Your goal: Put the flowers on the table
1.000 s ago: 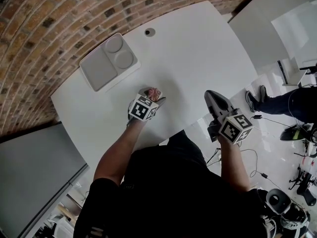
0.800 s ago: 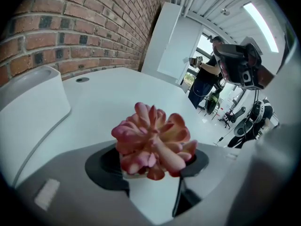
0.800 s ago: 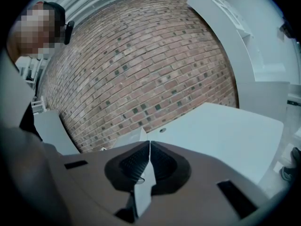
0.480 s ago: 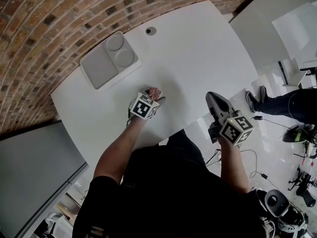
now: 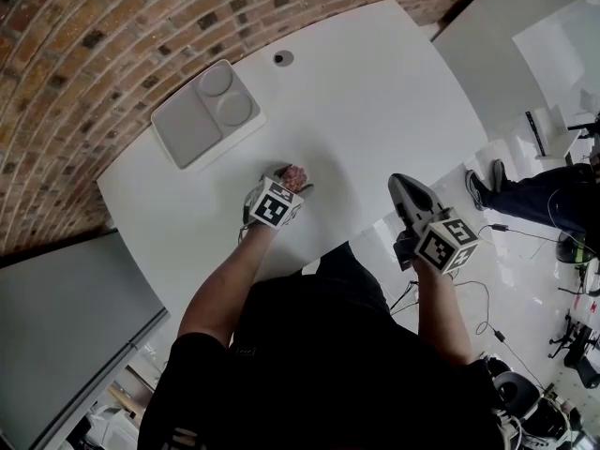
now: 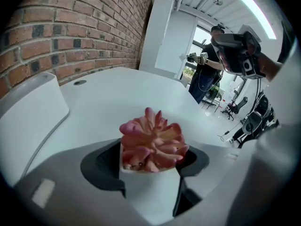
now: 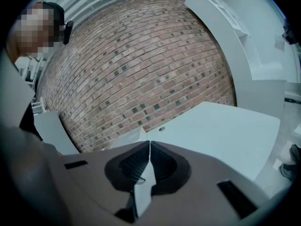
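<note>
A pink succulent-like flower (image 6: 153, 142) in a small white pot (image 6: 149, 185) sits between the jaws of my left gripper (image 6: 149, 166), which is shut on the pot. In the head view the flower (image 5: 295, 176) pokes out past the left gripper (image 5: 281, 195) over the front part of the white table (image 5: 375, 111). Whether the pot touches the tabletop is hidden. My right gripper (image 5: 410, 195) hovers off the table's right front edge, shut with nothing in it; its jaws meet in the right gripper view (image 7: 149, 147).
A grey tray (image 5: 202, 115) with two round recesses lies at the table's back left near the brick wall (image 5: 75, 36). A small round grommet (image 5: 282, 58) marks the far edge. A seated person's legs (image 5: 539, 195) and cables are on the floor at right.
The left gripper with the flower has shifted only slightly; the right gripper holds its place.
</note>
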`<state>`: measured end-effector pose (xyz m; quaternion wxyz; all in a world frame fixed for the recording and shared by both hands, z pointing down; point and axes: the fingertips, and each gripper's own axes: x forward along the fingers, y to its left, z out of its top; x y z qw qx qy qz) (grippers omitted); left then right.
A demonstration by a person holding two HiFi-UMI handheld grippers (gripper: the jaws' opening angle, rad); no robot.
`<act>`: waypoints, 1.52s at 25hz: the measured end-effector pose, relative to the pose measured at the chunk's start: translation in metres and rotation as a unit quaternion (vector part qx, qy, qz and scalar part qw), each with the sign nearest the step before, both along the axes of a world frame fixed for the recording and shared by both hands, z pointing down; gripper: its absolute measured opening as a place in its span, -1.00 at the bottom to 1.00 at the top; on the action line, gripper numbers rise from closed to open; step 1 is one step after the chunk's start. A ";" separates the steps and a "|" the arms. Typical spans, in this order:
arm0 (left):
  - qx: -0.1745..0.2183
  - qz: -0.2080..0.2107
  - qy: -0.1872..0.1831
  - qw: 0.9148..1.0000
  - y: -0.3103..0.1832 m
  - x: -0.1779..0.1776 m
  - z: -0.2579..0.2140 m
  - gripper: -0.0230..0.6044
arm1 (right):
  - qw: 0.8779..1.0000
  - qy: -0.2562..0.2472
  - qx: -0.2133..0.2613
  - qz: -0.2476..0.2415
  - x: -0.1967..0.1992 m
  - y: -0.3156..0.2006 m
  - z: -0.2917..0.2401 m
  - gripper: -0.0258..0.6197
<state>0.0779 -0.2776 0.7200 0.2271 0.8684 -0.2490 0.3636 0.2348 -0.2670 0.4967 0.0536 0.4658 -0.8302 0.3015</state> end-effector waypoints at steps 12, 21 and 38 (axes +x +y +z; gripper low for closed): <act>0.049 -0.029 0.037 0.998 -0.012 -0.008 -0.043 0.04 | 1.000 0.000 0.005 -0.020 -0.018 -0.004 -0.007 -0.88; 0.097 -0.091 0.087 0.987 -0.020 -0.053 -0.105 0.04 | 0.997 0.004 0.022 -0.079 -0.072 -0.013 -0.023 -0.88; 0.151 -0.181 0.192 0.953 0.024 -0.187 -0.204 -0.08 | 0.992 0.003 0.045 -0.121 -0.185 0.020 -0.047 -0.88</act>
